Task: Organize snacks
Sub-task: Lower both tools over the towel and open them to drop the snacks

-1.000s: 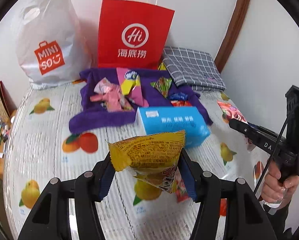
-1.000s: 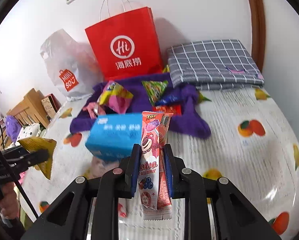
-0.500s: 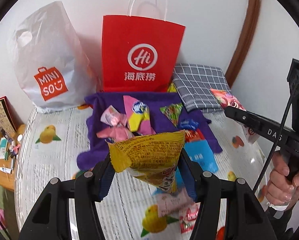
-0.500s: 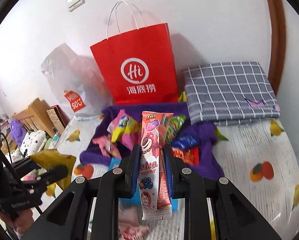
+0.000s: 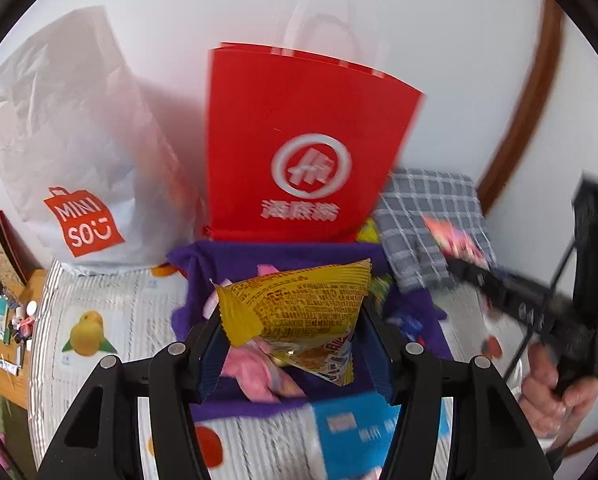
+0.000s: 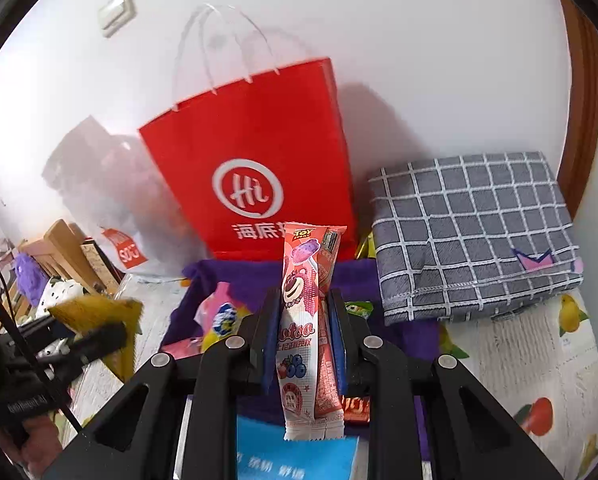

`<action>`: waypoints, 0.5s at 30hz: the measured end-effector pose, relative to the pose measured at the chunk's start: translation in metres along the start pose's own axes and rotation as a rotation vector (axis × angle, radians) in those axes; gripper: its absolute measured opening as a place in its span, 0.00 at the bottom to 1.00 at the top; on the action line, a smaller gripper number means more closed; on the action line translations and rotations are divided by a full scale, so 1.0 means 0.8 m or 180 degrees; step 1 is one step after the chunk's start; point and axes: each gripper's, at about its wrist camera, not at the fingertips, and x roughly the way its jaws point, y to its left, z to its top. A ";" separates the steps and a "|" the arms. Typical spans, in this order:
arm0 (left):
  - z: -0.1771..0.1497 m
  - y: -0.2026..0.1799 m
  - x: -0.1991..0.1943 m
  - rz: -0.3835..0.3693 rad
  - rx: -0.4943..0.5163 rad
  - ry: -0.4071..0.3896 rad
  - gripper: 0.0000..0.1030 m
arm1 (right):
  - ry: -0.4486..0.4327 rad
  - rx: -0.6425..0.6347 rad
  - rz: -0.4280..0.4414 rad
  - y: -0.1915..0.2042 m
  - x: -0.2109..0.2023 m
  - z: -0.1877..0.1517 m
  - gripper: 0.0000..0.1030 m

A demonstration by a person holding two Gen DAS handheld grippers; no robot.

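Yellow snack bag (image 5: 299,304): centre of the left wrist view, pinched at its sides, its crimped top edge pointing up and to the right; it shows again, blurred, at the left edge of the right wrist view (image 6: 99,312).
Left tool (image 5: 295,344): partly closed, both pads pressed on the yellow snack bag.
Pink snack sticks (image 6: 309,328): two slim packets, upright in the centre of the right wrist view, one printed with a bear and berries; seen blurred at right in the left wrist view (image 5: 455,240).
Right tool (image 6: 305,340): pressed together on the pink snack sticks, which stick out above and below the pads.
Right hand (image 5: 559,396): lower right of the left wrist view, wrapped round the tool's black handle.
Purple cloth (image 6: 359,276): behind and below both tools, spread on the bed, with loose snacks (image 6: 223,316) lying on it.
Blue box (image 5: 355,432): bottom of the frame, just in front of the purple cloth.
Red paper bag (image 6: 255,172): upright against the wall directly behind the cloth, white handles up.
White plastic bag (image 5: 79,152): upper left, beside the red paper bag.
Grey checked blanket (image 6: 475,232): folded, at right, next to the red bag.
Bed sheet (image 6: 531,360): white with printed fruit, under everything.
Wooden furniture (image 6: 59,248): far left edge.
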 end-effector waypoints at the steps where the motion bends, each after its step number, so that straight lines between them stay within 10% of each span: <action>1: 0.006 0.009 0.004 0.0022 -0.0065 0.0000 0.56 | 0.0051 0.0009 0.0001 -0.004 0.007 -0.001 0.23; 15: 0.011 0.074 0.058 0.0184 -0.0471 0.0250 0.56 | 0.0627 -0.0003 -0.0111 -0.035 0.091 -0.022 0.23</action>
